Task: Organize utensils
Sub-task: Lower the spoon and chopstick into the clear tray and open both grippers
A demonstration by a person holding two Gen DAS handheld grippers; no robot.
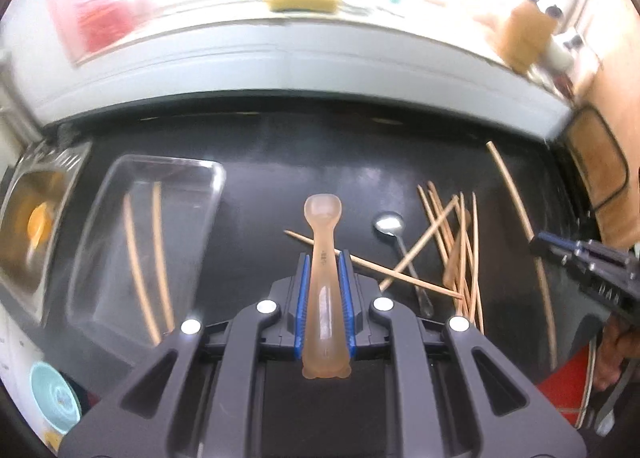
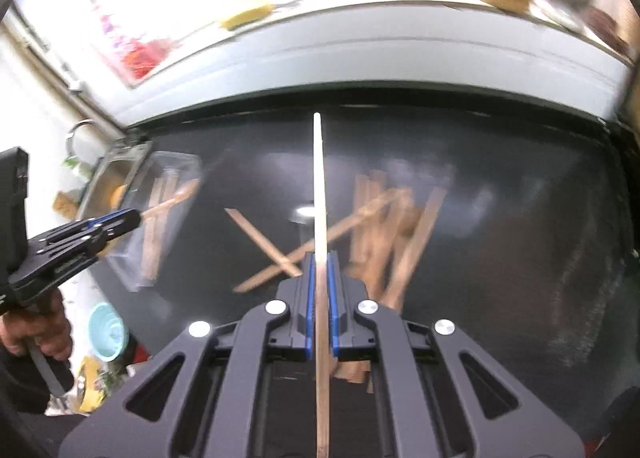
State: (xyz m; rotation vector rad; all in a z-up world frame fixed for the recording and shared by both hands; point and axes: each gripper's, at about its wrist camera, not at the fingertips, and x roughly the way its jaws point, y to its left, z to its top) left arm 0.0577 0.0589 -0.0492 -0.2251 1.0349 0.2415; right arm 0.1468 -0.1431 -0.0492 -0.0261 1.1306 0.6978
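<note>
My left gripper [image 1: 324, 258] is shut on a translucent orange spoon [image 1: 323, 242], held above the black counter with its bowl pointing forward. My right gripper [image 2: 319, 258] is shut on a long wooden chopstick [image 2: 318, 185] that points straight ahead. A clear glass dish [image 1: 140, 242] at the left holds two chopsticks [image 1: 160, 254]. A pile of loose chopsticks [image 1: 456, 242] and a metal spoon [image 1: 390, 226] lie on the counter to the right of the left gripper. The right gripper shows in the left wrist view [image 1: 538, 244], and the left gripper in the right wrist view [image 2: 136, 217].
A steel sink [image 1: 36, 217] with an orange item sits left of the dish. A teal bowl [image 1: 54, 398] is at lower left. A white sill [image 1: 280, 65] runs behind the black counter [image 1: 300, 161]. A brown mat [image 1: 596, 165] lies at the right.
</note>
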